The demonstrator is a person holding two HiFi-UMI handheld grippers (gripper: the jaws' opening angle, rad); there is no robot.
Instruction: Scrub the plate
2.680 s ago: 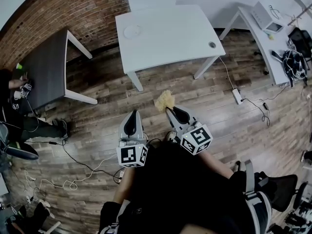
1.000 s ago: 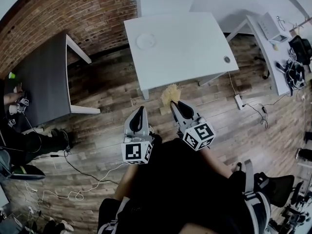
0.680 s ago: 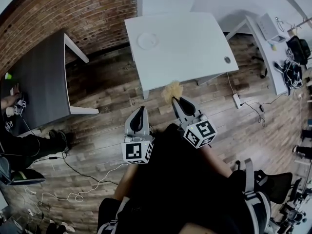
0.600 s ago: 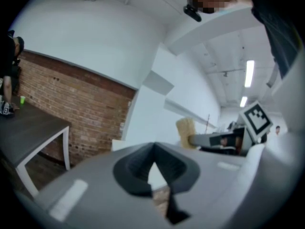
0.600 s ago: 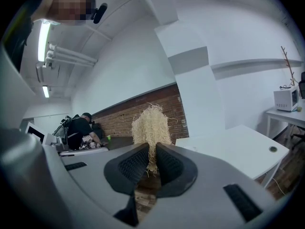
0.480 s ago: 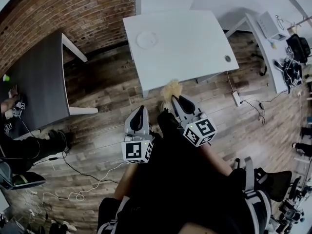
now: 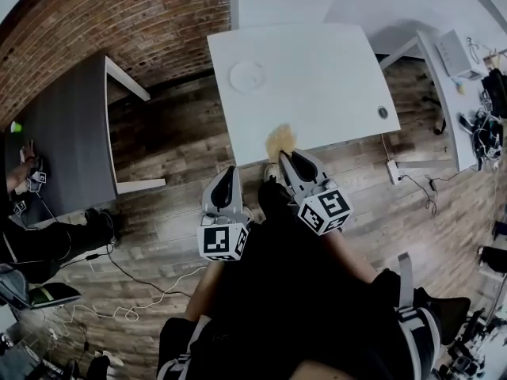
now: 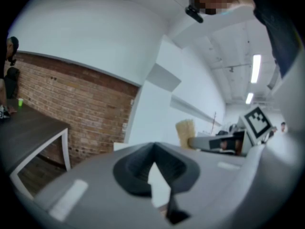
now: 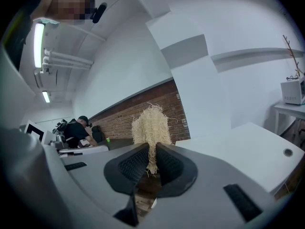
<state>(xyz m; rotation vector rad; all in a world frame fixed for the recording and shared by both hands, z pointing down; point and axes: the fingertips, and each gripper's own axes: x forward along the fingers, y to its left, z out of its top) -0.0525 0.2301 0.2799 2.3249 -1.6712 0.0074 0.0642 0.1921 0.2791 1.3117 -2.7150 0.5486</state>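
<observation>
- Straw-coloured fibre scrubber [image 7: 276, 139] now overlaps the near edge of the white tabletop [image 7: 341, 70]. Half a second back it was still over the wood floor [image 7: 174, 141], just short of that edge.
- Right tongs [image 7: 283, 155] are clamped on the scrubber's lower end, with the tuft sticking out past the tips. The grip looks the same as before.
- Left tongs [image 7: 226, 172] have their jaws together with nothing between them. They are held just beside the right tongs, over the floor.
- Plate [image 7: 249, 76] is white and lies flat on the far-left part of the tabletop, well apart from the scrubber and not touched by either pair of tongs.
- Compared with the earliest frame, the tabletop and plate sit lower and larger in the head view, so the person has walked up to them. Both tongs keep roughly the same pose in front of the body.
- The approach looks nearly done and scrubbing has not begun. The next move likely calls for a reach forward and left to bring the tuft onto the plate. The left tongs may be needed to steady the rim.
</observation>
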